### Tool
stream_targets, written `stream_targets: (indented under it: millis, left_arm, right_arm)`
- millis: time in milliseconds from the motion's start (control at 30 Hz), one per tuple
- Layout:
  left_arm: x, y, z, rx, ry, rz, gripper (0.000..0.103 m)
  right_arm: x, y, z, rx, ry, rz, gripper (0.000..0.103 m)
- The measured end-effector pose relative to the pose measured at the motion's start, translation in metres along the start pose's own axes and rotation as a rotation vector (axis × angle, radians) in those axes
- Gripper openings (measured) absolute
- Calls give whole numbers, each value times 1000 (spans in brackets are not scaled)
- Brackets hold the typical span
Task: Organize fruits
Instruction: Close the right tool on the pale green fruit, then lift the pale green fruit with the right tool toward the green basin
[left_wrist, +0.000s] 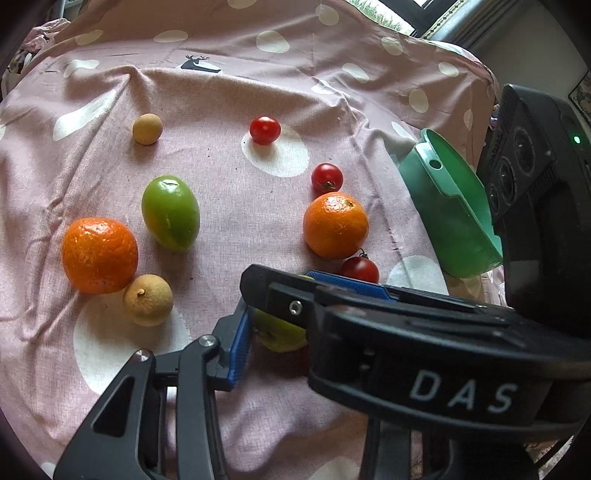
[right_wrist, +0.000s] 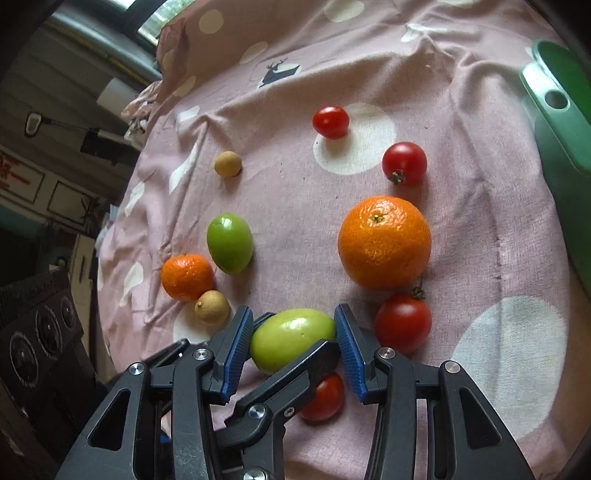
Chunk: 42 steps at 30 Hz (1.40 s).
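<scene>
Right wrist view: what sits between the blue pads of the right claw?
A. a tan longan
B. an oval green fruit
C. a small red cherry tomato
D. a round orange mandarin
B: the oval green fruit lies lengthwise between the right claw, with both blue pads pressed against its ends; the nearest orange mandarin and red cherry tomato lie apart on the pink cloth.

Soft daylight, likely from the window (left_wrist: 388, 14) at the top, lights both views evenly. Shadows under the fruit are faint. Small glare spots sit on the oranges (right_wrist: 384, 242) and tomatoes (right_wrist: 404, 162). Fisheye bending curves the edges, corners go black, and the near fingers (left_wrist: 240, 343) look slightly soft.
</scene>
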<state>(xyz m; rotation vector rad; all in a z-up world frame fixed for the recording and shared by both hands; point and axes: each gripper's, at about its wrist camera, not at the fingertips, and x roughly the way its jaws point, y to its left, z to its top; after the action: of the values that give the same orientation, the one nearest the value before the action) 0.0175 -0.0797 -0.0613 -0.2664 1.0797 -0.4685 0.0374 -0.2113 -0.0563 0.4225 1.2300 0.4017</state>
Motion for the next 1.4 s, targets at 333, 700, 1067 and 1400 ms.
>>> stream_targets:
  millis: [333, 700, 1067, 1400]
  left_arm:
    - [-5, -4, -2, 22, -15, 2, 36]
    - [-34, -17, -2, 80, -109, -1, 34]
    - [-47, -19, 1, 93, -134, -21, 34]
    - [-62, 17, 7, -12, -170, 91, 34]
  right_arm:
    - [-1, 8, -2, -43, -13, -21, 47]
    - [-28, 23, -7, -103, -108, 0, 47]
    - [-45, 32, -10, -140, -151, 34, 46]
    - [-49, 14, 5, -59, -181, 86, 46]
